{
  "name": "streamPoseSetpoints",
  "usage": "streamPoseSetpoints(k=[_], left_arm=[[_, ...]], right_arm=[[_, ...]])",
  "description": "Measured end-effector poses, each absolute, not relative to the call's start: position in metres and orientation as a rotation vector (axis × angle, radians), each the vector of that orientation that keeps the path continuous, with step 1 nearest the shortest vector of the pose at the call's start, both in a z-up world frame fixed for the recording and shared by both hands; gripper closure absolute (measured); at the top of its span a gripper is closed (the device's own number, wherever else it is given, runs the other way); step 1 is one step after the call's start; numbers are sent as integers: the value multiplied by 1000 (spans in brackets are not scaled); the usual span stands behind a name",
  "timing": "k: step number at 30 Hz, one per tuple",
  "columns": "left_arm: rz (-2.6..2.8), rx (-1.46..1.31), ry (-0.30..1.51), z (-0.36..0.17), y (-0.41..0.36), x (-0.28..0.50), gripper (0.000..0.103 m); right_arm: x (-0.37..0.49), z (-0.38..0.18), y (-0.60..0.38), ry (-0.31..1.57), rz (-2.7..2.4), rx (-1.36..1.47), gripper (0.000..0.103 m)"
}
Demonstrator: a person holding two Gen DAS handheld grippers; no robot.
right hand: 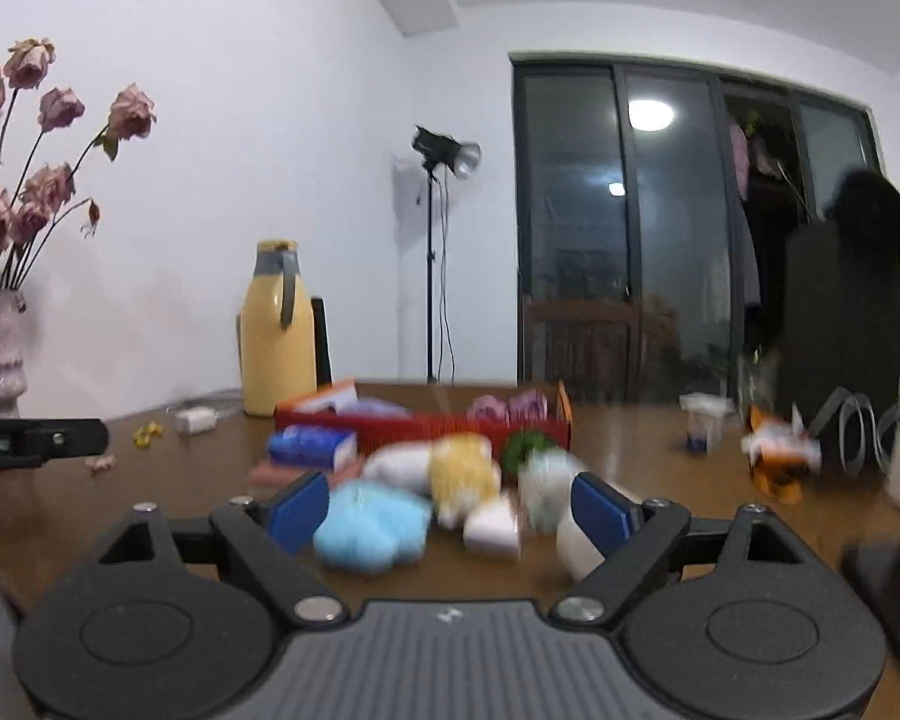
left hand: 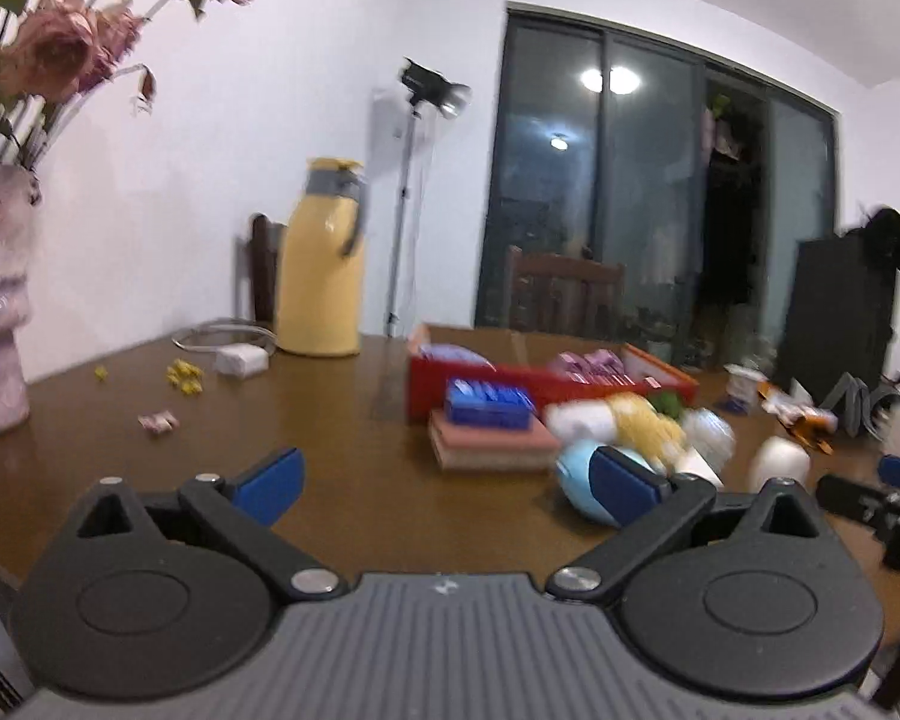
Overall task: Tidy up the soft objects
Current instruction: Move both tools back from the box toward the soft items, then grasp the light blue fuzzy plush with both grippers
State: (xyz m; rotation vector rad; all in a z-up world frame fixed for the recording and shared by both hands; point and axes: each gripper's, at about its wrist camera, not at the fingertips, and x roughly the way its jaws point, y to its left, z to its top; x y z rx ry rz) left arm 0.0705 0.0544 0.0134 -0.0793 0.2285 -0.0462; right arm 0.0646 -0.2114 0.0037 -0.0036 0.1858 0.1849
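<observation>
1. Approaching is the step in hand, judging by the blur: both tools face a heap of soft toys (right hand: 450,480) on the wooden table (left hand: 342,480), just in front of a red cardboard tray (right hand: 426,423).
2. The left gripper (left hand: 450,480) stands wide with only bare tabletop between its pads; nothing is held.
3. The right gripper (right hand: 450,507) is also wide, framing a light-blue plush (right hand: 372,531) without pressing on it.
4. Next, I judge, the right tongs must settle around one toy and close gently, since plush gives under pressure.
</observation>
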Motion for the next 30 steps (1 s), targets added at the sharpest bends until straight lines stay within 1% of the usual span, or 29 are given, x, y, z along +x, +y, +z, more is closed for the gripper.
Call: streamPoseSetpoints(k=[3,8,15,16,18,20,22,24,26,27,28,29,30], left_arm=[[-75,-47,236,9,48,71,0],[-92,-46,232,9,41,72,0],[-115,-40,295,2,32,98,0],[-126,-42,304,1,30,104,0],[-150,-49,326,0,23,120,0],[-167,-62,355,-1,17,136,0],[-185,-87,374,-2,13,152,0],[-197,-115,389,-3,9,169,1],[-211,-137,410,-5,6,186,5],[-222,-141,413,-6,4,192,9],[-225,-141,417,-7,2,199,18],[-230,-135,426,-9,0,206,23],[-242,-130,442,-11,-2,213,32]], right_arm=[[53,-6,-209,207,181,-51,15],[54,-7,-216,218,163,-8,15],[75,-9,-231,251,158,43,17],[81,-8,-233,263,161,51,21],[98,-5,-235,289,189,82,26],[118,-3,-238,319,234,158,31],[143,-3,-239,373,279,241,37],[170,-6,-236,429,311,288,40],[195,-9,-229,470,314,297,42],[206,-10,-226,477,311,302,42],[217,-12,-223,485,309,311,42],[227,-14,-221,496,316,326,42],[238,-16,-219,512,329,348,42]])
